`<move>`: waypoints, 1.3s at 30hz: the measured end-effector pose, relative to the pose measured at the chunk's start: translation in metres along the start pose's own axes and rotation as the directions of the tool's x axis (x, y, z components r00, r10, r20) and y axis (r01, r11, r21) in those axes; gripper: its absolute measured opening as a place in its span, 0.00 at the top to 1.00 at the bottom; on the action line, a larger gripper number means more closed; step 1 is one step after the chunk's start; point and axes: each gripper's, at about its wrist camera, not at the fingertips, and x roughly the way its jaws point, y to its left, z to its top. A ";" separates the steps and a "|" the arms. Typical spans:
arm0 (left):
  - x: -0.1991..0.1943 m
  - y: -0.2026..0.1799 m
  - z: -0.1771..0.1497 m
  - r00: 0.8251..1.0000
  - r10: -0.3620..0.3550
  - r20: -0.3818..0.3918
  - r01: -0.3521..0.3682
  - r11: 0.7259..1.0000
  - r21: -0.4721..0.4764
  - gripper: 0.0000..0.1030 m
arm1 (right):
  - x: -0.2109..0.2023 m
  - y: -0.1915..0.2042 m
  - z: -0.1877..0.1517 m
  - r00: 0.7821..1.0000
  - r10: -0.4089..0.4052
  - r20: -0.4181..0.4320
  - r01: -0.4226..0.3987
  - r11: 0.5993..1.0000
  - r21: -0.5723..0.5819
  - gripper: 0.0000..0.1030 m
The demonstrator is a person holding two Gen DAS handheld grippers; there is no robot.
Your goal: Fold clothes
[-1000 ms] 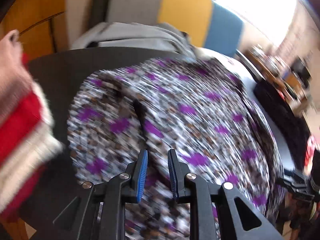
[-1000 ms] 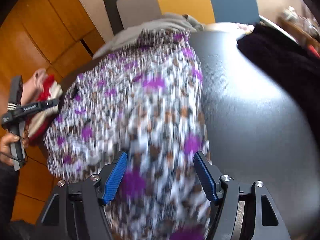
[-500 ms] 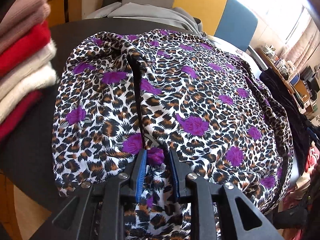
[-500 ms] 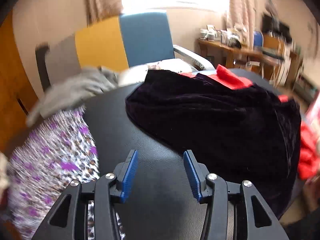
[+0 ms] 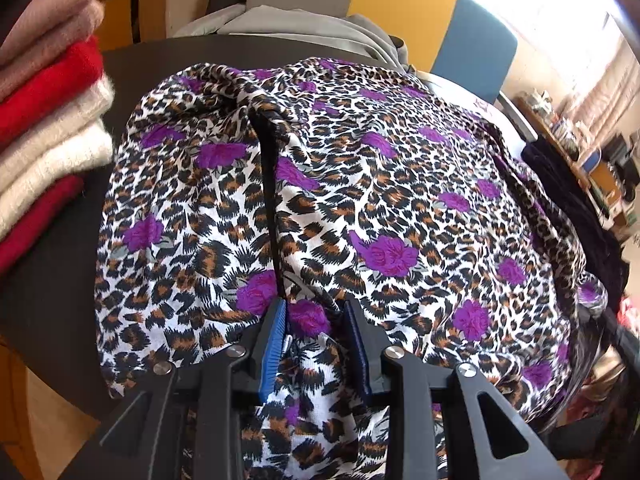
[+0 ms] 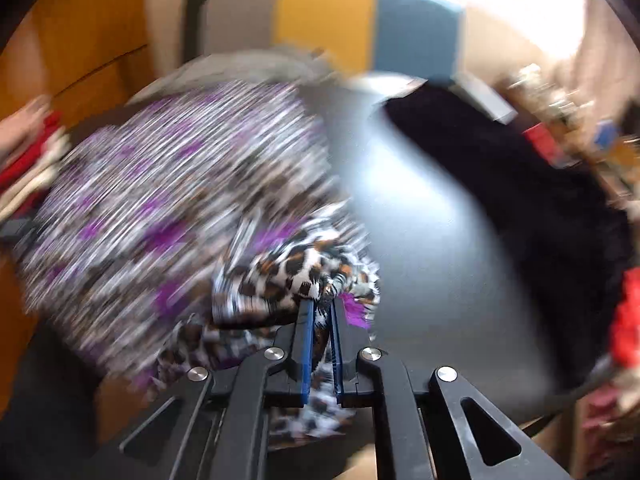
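Jaws: right gripper [image 6: 320,308] pinched tight on a bunched corner of the blouse [image 5: 400,208]; left gripper [image 5: 314,316] part-way apart with a fold of the near hem between the pads, contact on the cloth not settled from this view.
Blouse: leopard print with purple flowers, spread wide over the dark table [image 5: 52,280], near hem hanging off the front edge under both grippers.
Lie: mostly flat but rumpled; a dark seam or placket runs from the collar end down toward the left gripper, and a flap lies turned over at the far left.
Handling (judged): thin, light, limp and likely slick; it won't hold a crease on its own, will slide on the smooth top, and will slip out of a shallow pinch.
Hold points (judged): hem corners or the seam, taking two layers deep between the pads; avoid single-layer mid-panel grabs.
Edges: sweater stack [image 5: 44,120] just beside the blouse on the left; grey garment [image 5: 304,24] at the far end by the chair; black garment [image 6: 500,184] on the right.
Room: bare tabletop between the blouse and black garment in the right view, the best place to lay a fold.
Blur: right view is smeared, so the far edges are unclear.
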 end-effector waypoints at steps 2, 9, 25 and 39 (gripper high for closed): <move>0.000 0.003 0.000 1.000 -0.011 0.001 0.011 1.000 -0.023 0.71 | 0.003 -0.036 0.023 0.987 -0.150 0.054 0.144 0.985 0.097 0.90; -0.003 0.000 -0.004 1.000 0.012 0.015 -0.012 1.000 -0.011 0.71 | 0.000 -0.038 0.041 0.989 -0.106 0.104 0.082 0.974 0.212 0.42; -0.044 0.018 -0.003 0.999 -0.048 0.007 0.048 0.995 -0.087 0.71 | 0.038 0.075 0.028 0.933 0.360 0.014 -0.360 0.933 0.002 0.40; -0.008 -0.040 0.064 0.997 -0.073 0.025 0.070 0.993 0.099 0.70 | 0.099 0.063 0.080 0.843 0.537 -0.011 -0.525 0.827 0.201 0.38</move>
